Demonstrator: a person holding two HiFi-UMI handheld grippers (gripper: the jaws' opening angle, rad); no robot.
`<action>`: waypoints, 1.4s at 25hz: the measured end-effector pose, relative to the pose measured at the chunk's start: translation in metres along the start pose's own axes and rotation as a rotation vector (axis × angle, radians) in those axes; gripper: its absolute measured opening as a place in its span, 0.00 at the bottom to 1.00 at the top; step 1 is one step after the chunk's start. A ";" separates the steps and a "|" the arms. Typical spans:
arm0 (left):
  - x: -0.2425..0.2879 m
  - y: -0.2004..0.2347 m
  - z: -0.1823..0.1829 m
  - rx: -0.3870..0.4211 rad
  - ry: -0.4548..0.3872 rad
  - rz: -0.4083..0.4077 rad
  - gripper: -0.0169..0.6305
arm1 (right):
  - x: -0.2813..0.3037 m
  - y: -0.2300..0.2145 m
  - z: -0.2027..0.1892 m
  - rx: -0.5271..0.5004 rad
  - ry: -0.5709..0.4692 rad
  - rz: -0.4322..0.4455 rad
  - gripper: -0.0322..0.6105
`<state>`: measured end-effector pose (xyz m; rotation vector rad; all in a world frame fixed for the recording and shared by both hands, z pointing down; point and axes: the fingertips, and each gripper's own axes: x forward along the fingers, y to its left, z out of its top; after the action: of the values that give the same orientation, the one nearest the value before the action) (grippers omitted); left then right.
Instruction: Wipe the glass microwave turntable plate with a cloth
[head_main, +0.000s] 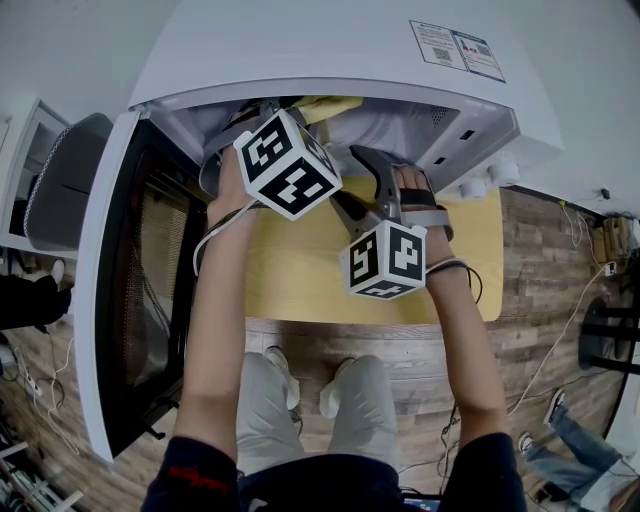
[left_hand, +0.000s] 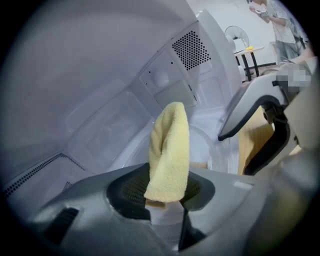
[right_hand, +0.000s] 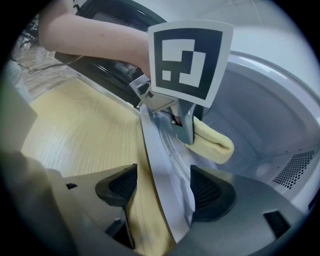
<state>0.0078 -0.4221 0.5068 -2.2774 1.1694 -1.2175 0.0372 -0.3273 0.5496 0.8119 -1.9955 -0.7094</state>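
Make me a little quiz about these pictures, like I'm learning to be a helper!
1. What colour is the cloth held in the left gripper? A) blue B) yellow C) red
2. True or false: the microwave has its door shut.
3. Fill in: the jaws of the right gripper stand ____ (apart / together).
Key: 1 B; 2 false, the door hangs open; 3 apart.
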 end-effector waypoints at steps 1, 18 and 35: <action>0.000 0.000 0.000 0.001 0.000 -0.001 0.21 | 0.000 0.000 0.000 0.002 -0.001 -0.002 0.51; 0.006 -0.017 0.023 0.090 -0.070 -0.064 0.21 | 0.000 -0.001 -0.001 0.007 0.000 -0.010 0.51; 0.001 -0.043 0.047 0.129 -0.192 -0.142 0.21 | 0.001 -0.002 -0.001 0.015 -0.002 -0.024 0.51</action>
<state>0.0679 -0.4016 0.5048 -2.3508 0.8495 -1.0599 0.0384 -0.3296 0.5494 0.8457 -1.9982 -0.7096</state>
